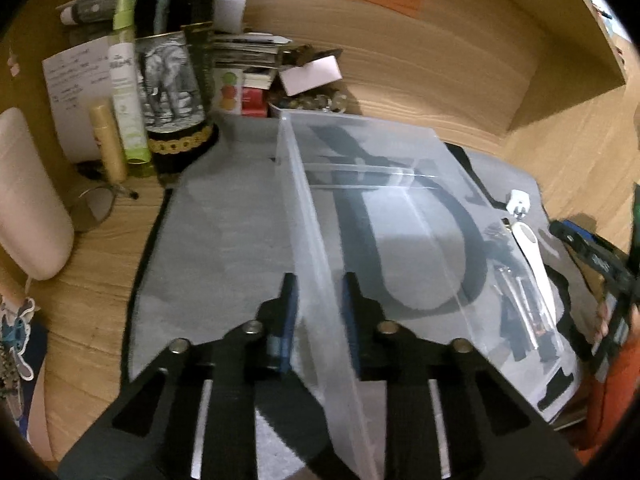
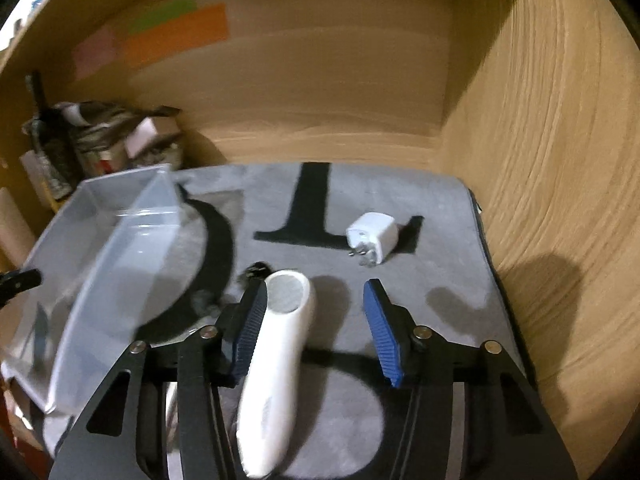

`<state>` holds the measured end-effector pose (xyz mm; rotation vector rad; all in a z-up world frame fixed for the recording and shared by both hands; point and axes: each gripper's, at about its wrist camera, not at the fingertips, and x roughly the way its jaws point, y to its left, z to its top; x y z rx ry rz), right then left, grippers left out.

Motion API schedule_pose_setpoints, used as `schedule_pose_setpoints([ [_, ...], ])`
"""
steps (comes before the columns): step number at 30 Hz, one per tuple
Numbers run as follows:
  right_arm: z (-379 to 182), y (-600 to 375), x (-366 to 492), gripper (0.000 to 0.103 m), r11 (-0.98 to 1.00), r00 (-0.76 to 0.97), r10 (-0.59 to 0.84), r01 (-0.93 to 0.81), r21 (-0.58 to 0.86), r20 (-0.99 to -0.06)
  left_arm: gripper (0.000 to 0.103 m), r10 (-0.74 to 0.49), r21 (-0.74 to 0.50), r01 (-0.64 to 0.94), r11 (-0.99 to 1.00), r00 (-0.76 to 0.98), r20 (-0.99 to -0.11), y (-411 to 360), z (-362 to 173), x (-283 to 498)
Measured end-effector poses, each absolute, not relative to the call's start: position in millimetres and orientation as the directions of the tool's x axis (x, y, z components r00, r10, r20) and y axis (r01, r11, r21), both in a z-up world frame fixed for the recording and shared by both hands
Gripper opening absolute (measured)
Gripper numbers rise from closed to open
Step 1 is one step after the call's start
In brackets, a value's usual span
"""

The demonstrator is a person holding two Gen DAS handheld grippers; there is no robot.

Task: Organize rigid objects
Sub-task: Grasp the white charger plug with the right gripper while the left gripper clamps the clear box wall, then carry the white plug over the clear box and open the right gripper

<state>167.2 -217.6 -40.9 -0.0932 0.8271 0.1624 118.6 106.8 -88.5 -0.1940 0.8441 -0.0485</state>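
A clear plastic bin lies tilted on a grey mat. My left gripper is shut on the bin's near wall, one finger on each side. In the right wrist view the bin is at the left. My right gripper is open over the mat, its fingers either side of a white handheld device that lies on the mat against the left finger. A white plug adapter lies further ahead. The device and adapter also show in the left wrist view, right of the bin.
A dark bottle with an elephant label, a green tube, a gold tube and stacked boxes crowd the desk's back left. Wooden walls close the back and right. A white rounded object stands far left.
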Motion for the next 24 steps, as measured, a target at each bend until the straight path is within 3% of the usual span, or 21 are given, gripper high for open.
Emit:
schedule_pose_setpoints([
  [18, -95, -239, 275, 0.047, 0.998, 0.505, 0.028, -0.066, -0.007, -0.862, 0.012, -0.078, -0.154, -0.058, 0.986, 0.664, -0.744, 102, -89, 123],
  [24, -99, -230, 266, 0.044, 0.994, 0.533, 0.015, -0.100, -0.045, -0.846, 0.012, -0.079, -0.162, -0.063, 0.985, 0.666, -0.742, 103, -89, 123],
])
